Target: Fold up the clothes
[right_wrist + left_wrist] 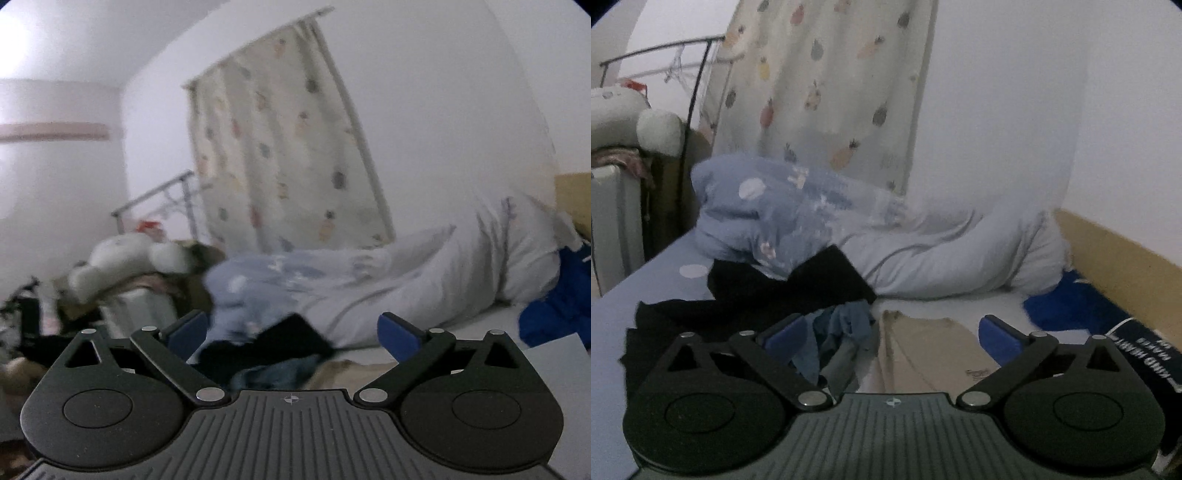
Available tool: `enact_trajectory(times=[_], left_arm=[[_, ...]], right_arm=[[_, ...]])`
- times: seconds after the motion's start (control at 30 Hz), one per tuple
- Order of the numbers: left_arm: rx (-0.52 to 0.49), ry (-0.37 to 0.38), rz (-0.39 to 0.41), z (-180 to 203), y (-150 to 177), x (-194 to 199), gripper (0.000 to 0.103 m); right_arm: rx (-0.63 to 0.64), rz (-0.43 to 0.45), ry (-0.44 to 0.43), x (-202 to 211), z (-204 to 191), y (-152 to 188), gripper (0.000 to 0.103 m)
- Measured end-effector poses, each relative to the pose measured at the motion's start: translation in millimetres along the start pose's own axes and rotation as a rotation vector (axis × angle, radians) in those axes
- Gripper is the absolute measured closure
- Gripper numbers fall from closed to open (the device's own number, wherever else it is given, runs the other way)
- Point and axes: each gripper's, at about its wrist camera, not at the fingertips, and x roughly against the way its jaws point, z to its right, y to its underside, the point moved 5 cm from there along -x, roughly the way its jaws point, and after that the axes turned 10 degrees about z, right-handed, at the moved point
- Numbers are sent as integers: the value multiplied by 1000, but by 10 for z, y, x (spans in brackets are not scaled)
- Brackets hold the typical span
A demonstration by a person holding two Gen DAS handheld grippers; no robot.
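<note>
- Both tongs, left (892, 332) and right (291, 330), are spread wide and empty.
- Clothes (798, 291) are heaped on the bed (661, 288).
- Several tangled garments could be snagged together.

Your left gripper (892, 332) fills the bottom of its frame, jaws spread wide, blue pads far apart at lower left and lower right, nothing pressed between them. Your right gripper (293, 332) sits the same way along the bottom of its own frame, jaws wide, holding nothing, pointing nearly level.
</note>
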Motion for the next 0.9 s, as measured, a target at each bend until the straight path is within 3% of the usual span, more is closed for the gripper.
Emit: enact_trajectory(times=[0.1, 0.2, 0.4, 0.53, 0.6, 0.67, 0.9], left_arm=[[51, 31, 13, 38, 66, 289, 0], [126, 51, -22, 37, 292, 395, 0], [232, 54, -161, 168, 1132, 349, 0], [166, 56, -263, 478, 1684, 230, 3], [170, 45, -265, 544, 1812, 184, 5], [204, 21, -252, 502, 1839, 168, 5], [245, -68, -207, 206, 1738, 215, 2]], right_arm=[[59, 19, -8, 363, -292, -122, 3], [67, 27, -10, 672, -442, -208, 3], [101, -19, 5, 999, -555, -24, 2], [125, -94, 37, 1057, -508, 423, 2], [134, -163, 55, 1030, -501, 757, 5], [152, -259, 63, 938, -529, 1170, 18], [331, -561, -85, 503, -1097, 2777, 34]])
